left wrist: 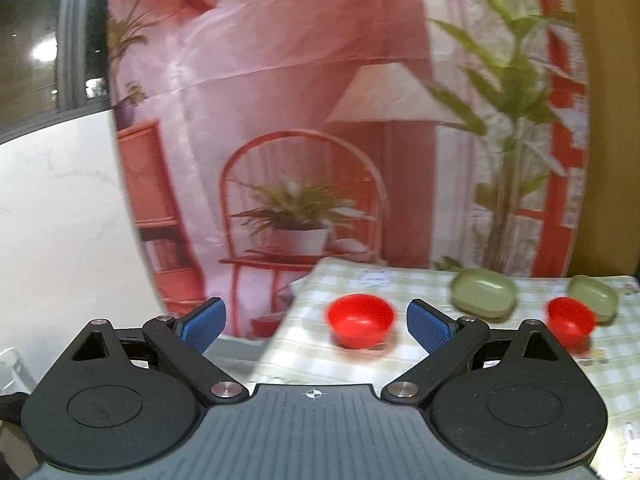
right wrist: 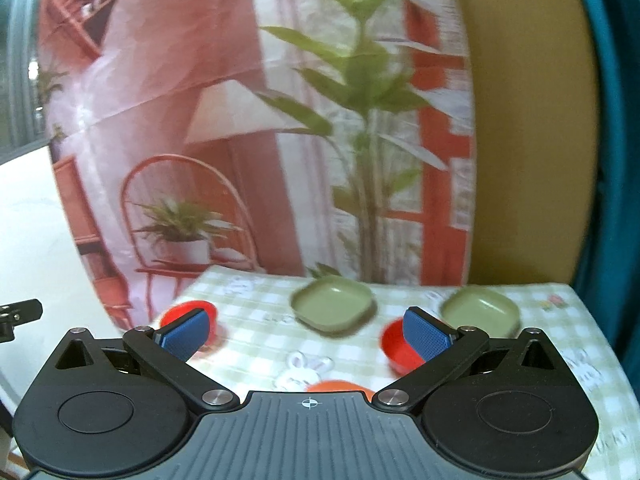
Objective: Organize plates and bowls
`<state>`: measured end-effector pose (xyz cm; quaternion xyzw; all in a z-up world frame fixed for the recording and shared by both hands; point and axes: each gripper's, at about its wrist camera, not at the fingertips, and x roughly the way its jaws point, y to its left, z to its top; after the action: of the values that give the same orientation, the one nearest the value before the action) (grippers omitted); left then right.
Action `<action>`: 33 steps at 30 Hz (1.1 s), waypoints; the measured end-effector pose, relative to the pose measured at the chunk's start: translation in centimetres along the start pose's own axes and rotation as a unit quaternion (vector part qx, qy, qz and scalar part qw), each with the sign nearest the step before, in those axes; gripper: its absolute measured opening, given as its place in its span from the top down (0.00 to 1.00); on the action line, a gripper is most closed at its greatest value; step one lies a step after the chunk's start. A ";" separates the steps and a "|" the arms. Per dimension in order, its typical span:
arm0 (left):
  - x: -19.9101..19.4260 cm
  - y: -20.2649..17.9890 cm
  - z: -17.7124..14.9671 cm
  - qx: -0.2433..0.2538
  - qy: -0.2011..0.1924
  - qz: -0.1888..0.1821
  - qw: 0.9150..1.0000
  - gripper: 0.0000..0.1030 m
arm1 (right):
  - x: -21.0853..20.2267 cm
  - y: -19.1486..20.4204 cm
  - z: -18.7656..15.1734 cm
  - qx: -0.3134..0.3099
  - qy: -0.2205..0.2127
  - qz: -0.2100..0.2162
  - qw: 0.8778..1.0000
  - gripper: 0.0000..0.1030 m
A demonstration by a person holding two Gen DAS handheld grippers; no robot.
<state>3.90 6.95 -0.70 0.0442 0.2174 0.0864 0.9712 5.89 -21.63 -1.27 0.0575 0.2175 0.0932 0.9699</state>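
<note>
While both grippers are hanging wide open and holding nothing, the sorting is looking like it is only just starting. The left gripper is pointing at a red bowl near the surface's left edge. Behind that bowl, a green plate is sitting alone — a second red bowl is touching another green plate farther right. The right gripper is hovering above the checked cloth. Nothing is stacked yet, so all the gathering is still waiting.
</note>
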 end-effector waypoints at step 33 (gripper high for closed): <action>10.7 8.2 -12.3 -0.137 0.182 -0.026 0.973 0.39 | 18.3 17.9 -8.5 -0.130 0.174 0.213 0.952 0.38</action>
<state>6.92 17.61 -15.17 -0.1109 0.3775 0.0965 0.9143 15.66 0.18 -13.71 -0.0409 0.3517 0.3341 0.8735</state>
